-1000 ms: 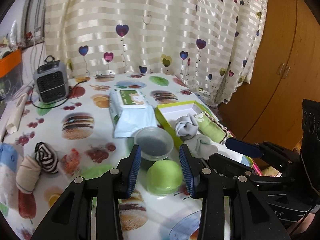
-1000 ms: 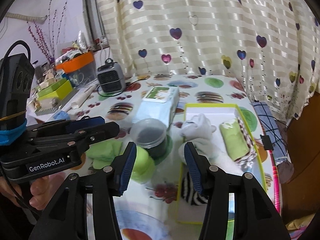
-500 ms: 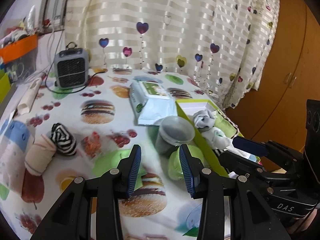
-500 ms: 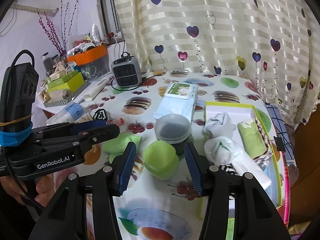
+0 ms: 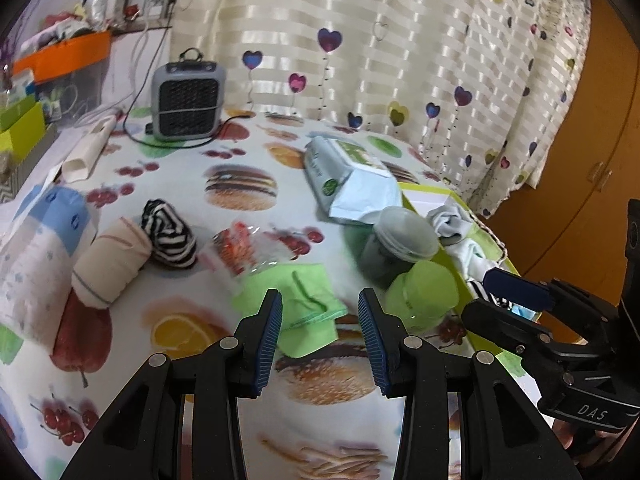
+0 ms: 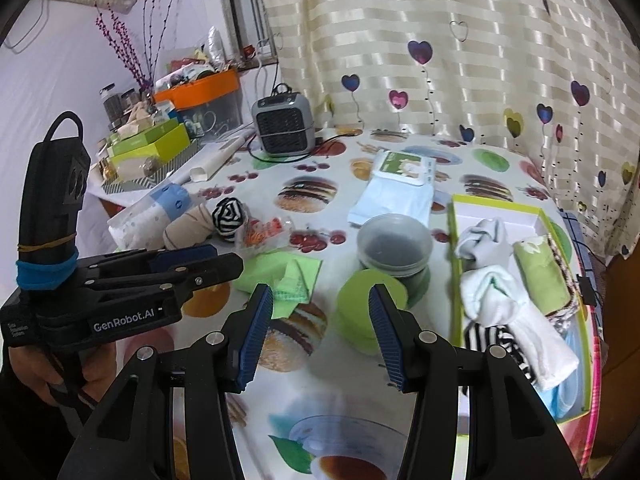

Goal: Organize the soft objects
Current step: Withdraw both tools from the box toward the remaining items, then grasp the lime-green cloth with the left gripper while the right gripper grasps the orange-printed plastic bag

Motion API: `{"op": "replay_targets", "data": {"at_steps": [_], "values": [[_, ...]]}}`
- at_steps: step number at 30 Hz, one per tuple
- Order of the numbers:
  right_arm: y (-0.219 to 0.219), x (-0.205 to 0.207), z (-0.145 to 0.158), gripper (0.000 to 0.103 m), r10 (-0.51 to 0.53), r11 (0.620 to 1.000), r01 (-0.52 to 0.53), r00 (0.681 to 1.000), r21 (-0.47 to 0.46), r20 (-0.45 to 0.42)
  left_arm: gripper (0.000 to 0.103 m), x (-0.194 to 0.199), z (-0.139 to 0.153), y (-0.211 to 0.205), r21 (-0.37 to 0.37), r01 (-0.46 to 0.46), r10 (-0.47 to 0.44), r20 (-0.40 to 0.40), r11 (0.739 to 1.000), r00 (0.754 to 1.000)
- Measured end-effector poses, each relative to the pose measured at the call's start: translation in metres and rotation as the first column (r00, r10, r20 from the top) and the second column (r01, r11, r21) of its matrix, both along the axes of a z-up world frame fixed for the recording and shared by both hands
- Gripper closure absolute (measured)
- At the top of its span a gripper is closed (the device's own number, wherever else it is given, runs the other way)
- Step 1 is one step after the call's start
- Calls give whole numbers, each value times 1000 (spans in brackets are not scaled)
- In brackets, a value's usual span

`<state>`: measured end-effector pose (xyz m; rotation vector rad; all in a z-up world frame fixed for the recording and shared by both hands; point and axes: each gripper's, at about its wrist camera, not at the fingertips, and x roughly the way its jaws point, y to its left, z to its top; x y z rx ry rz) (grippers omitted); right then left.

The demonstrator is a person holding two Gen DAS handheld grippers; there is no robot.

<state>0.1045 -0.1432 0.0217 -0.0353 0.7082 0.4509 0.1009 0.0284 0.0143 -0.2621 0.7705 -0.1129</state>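
Both claws stand open and empty: the left claw (image 5: 320, 324) hangs over the green cloth (image 5: 298, 300) lying flat on the surface (image 5: 160, 152), the right claw (image 6: 320, 326) beside the green cup (image 6: 366, 312). The box (image 6: 496, 205) already holds rolled socks (image 6: 490, 288). Being thin and flat, the cloth could slip the pads, and a low reach might knock the cup or the lidded tub (image 6: 394, 246).
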Motion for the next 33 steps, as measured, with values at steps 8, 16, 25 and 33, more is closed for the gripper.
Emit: {"op": "replay_targets", "data": {"at_steps": [8, 16, 25, 33], "values": [[7, 2, -4, 52, 22, 1000, -22, 1000, -4, -16, 65, 0, -12, 18, -17, -38, 38, -35, 999, 999], [16, 6, -8, 52, 44, 999, -44, 999, -11, -30, 65, 2, -25, 37, -26, -92, 90, -69, 995, 994], [22, 11, -13, 52, 55, 998, -55, 998, -10, -41, 65, 9, -39, 37, -30, -76, 72, -111, 997, 991], [20, 19, -14, 52, 44, 999, -44, 998, -13, -42, 59, 29, -50, 21, -30, -14, 10, -134, 999, 991]]}}
